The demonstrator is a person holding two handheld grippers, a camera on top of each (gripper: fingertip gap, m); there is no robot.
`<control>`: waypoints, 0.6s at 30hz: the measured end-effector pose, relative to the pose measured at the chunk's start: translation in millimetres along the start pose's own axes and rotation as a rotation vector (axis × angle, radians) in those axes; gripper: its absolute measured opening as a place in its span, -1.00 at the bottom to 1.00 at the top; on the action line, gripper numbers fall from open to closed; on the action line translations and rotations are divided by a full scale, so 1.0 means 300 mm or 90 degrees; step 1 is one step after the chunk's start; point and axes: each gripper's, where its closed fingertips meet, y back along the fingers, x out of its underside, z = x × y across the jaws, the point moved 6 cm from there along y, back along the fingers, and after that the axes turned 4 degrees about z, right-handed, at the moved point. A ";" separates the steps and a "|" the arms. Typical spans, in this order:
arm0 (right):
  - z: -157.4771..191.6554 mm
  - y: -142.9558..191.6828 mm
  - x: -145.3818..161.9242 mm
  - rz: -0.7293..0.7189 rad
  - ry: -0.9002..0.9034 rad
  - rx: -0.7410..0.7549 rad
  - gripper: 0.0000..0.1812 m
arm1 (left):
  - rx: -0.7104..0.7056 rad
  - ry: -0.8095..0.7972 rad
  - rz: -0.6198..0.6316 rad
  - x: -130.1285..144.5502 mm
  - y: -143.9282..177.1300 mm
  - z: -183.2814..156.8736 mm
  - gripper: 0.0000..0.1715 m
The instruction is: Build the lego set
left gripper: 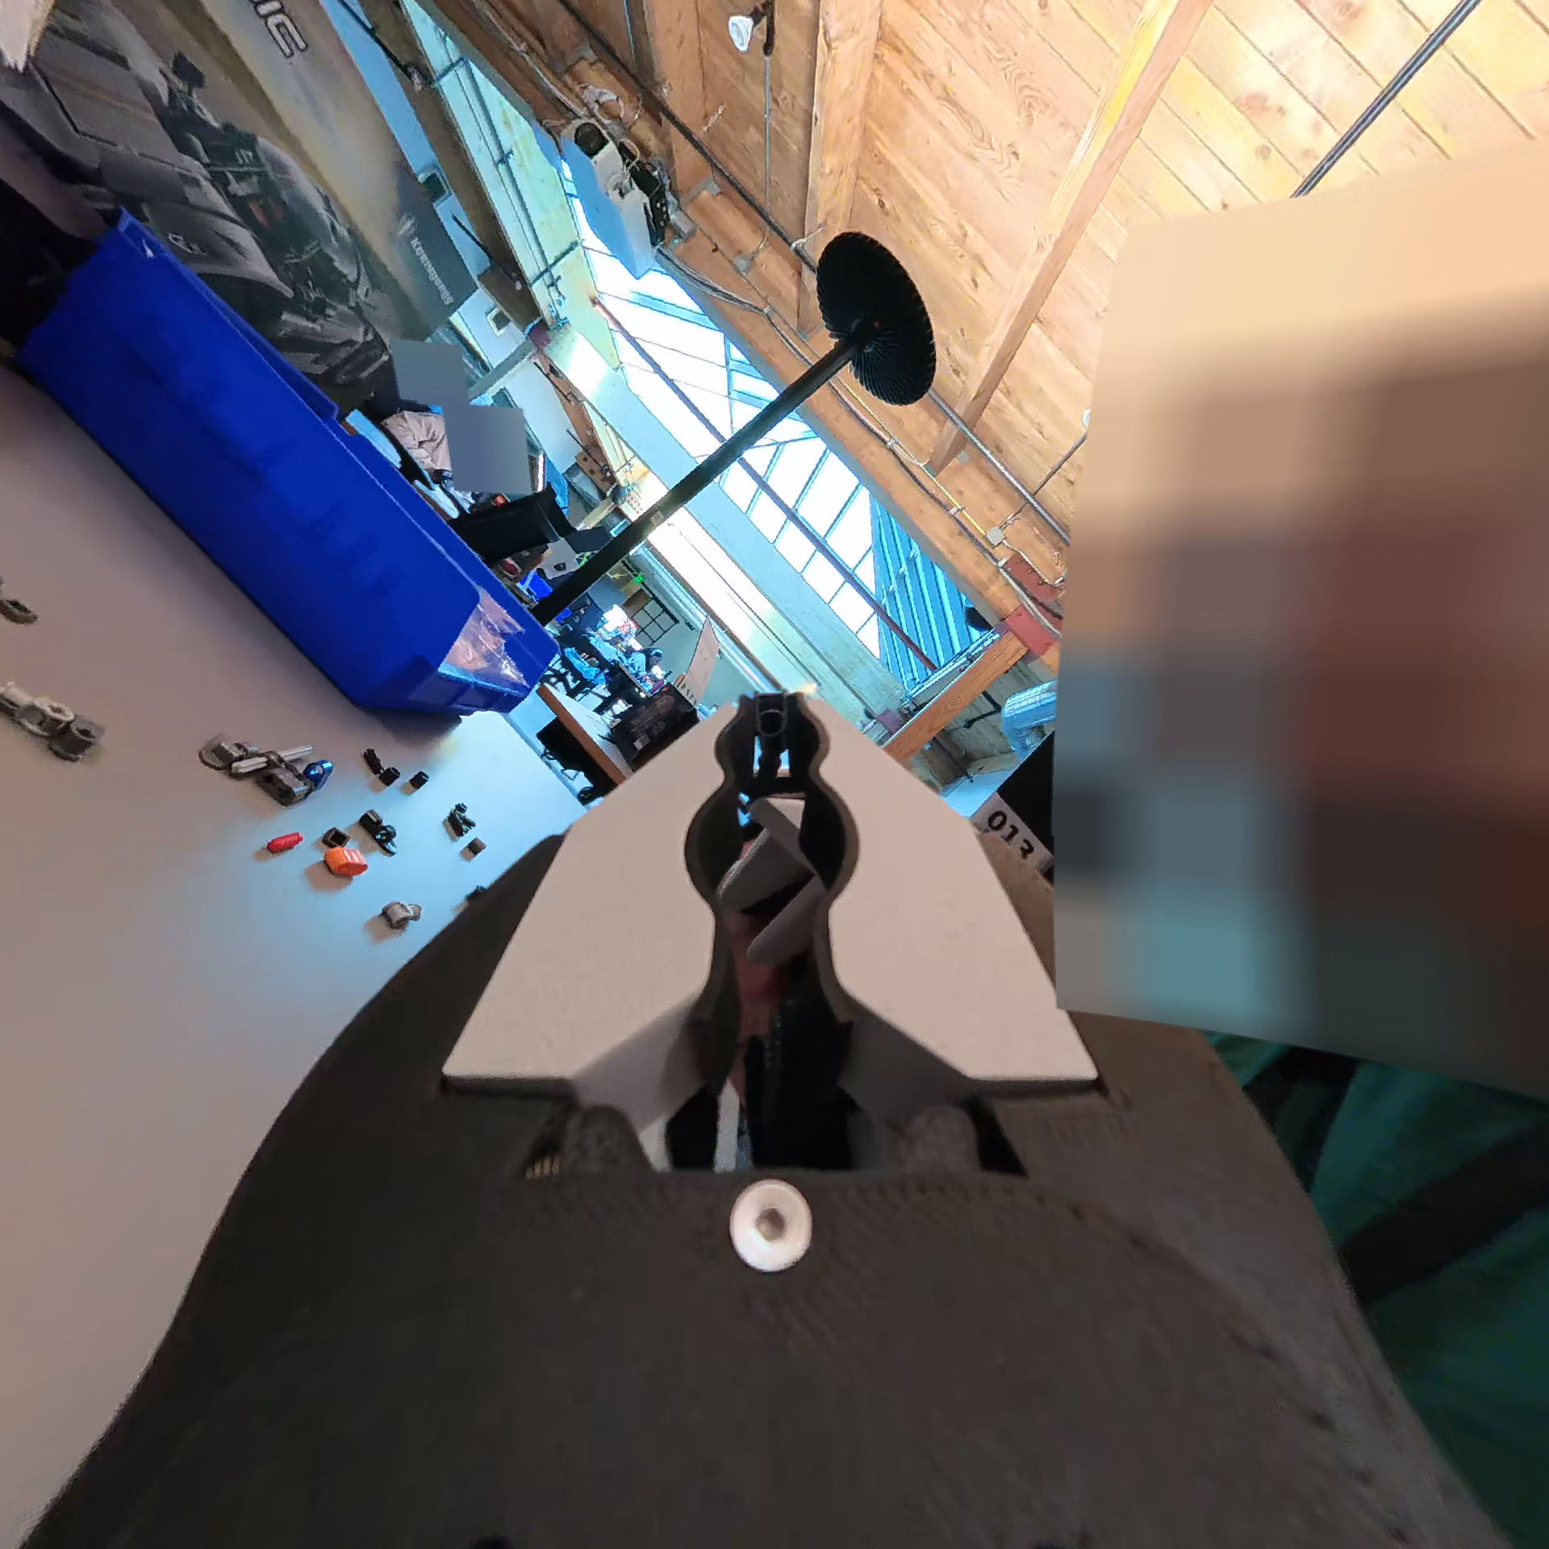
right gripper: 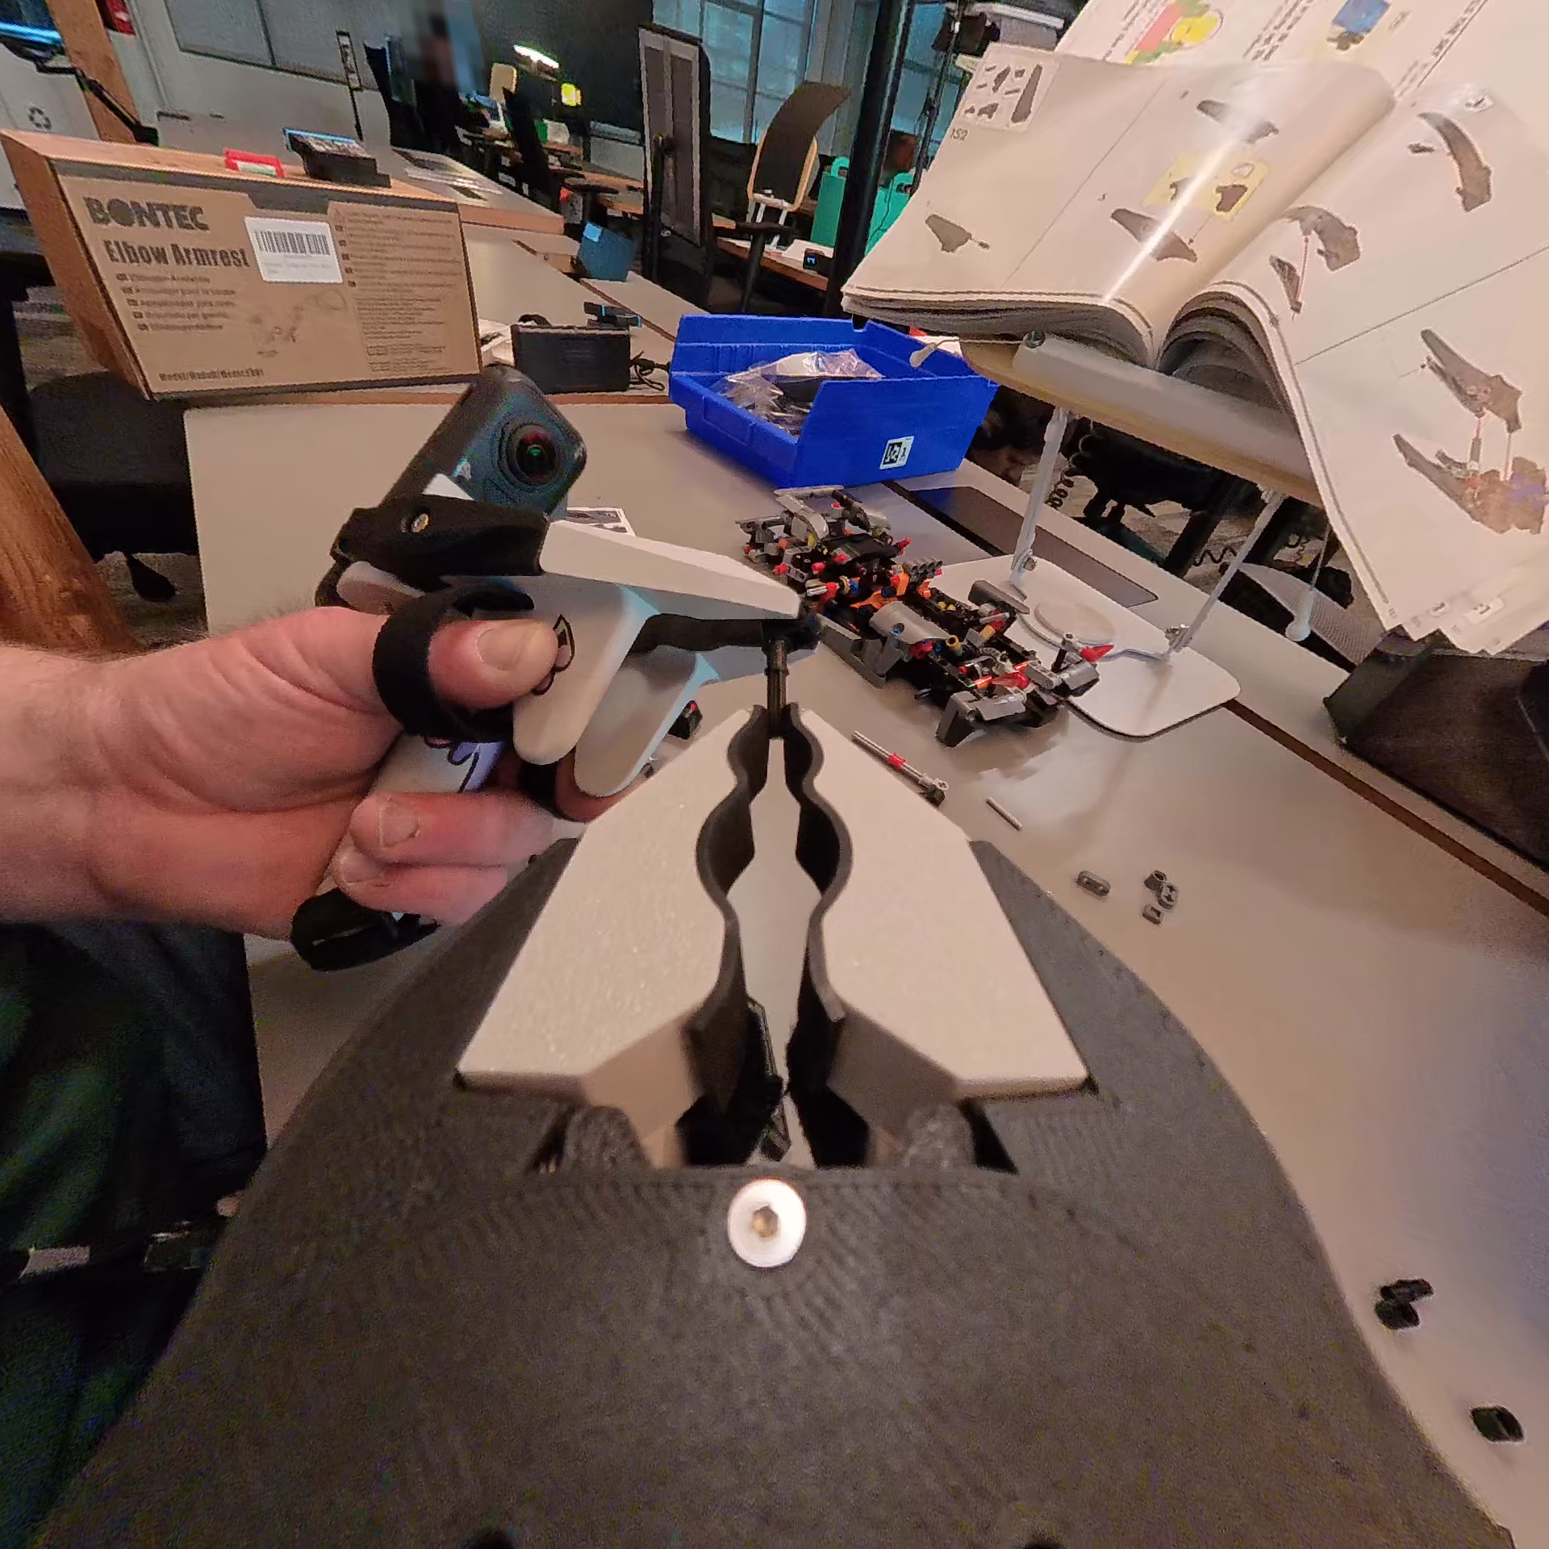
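Black pin stands upright between both grippers, above the table. The left gripper clenches its top end, the right gripper clenches its bottom end.

Left wrist view: bright daylight from the windows beyond the fingertips; panes blown out to white-blue. Wooden ceiling above the fingers warmly lit, grain sharp. Table left of the fingers evenly lit, bluish cast, small soft shadows under the loose parts. Strong wide-angle bending: straight beams curve toward the frame edges. Large mosaic patch right of the fingers.

Right wrist view: dimmer, indoor light, background dark and slightly soft. Glare streak on the open booklet up and right of the fingertips. Table matte, faint shadows. Black housing below the fingers underexposed; edges distorted.
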 end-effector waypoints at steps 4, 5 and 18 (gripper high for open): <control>0.001 -0.001 0.002 0.013 0.007 0.004 -0.99 | -0.013 -0.030 0.010 0.001 -0.007 -0.009 -0.92; 0.002 -0.002 0.004 0.019 0.008 0.007 -0.99 | -0.026 -0.049 0.017 0.001 -0.007 -0.009 -0.92; -0.001 -0.003 0.020 0.085 0.020 0.018 -0.99 | -0.089 -0.138 0.075 0.010 -0.017 -0.003 -0.93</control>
